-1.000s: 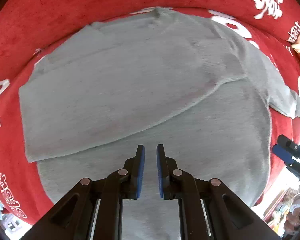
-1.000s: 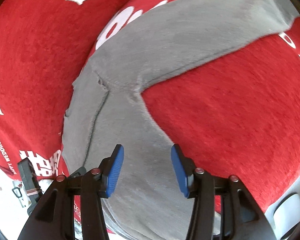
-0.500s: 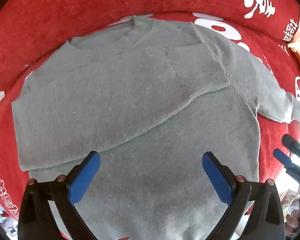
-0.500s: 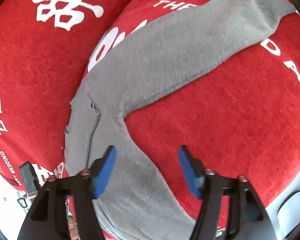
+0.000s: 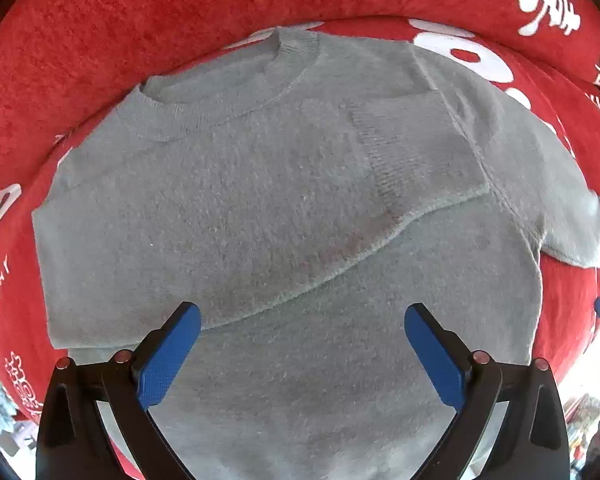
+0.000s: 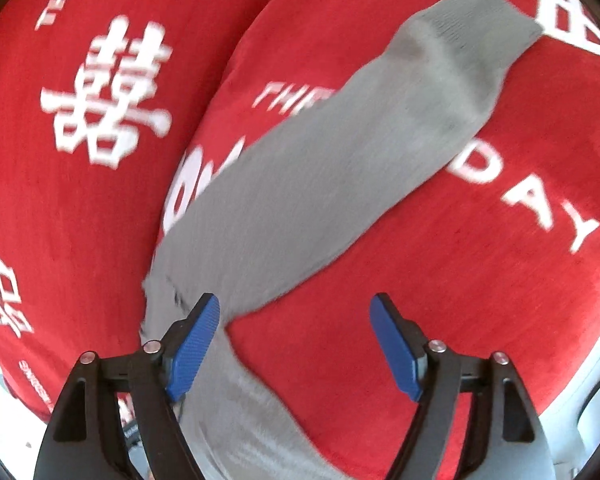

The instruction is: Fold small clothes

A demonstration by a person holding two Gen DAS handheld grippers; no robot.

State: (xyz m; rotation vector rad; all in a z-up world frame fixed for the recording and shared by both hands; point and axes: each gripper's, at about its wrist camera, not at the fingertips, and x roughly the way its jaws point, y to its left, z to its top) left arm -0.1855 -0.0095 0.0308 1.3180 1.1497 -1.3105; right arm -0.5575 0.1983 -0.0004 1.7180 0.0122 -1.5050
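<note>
Released! Since a second ago the left gripper (image 5: 302, 354) has sprung from nearly shut to fully spread, letting go of the sleeve it carried across; that cuff (image 5: 412, 148) now lies flat on the chest of the grey sweater (image 5: 228, 208). Nothing sits between those blue pads; they hang above the hem area. Over on the right, the right gripper (image 6: 296, 344) has just been widening its jaws too, with nothing clamped, and it has slid out along the other sleeve (image 6: 340, 160), which stretches away toward the far right across the red cushion (image 6: 480, 300). My read: it's lining up on that cuff so the second sleeve can be folded inward to match.
</note>
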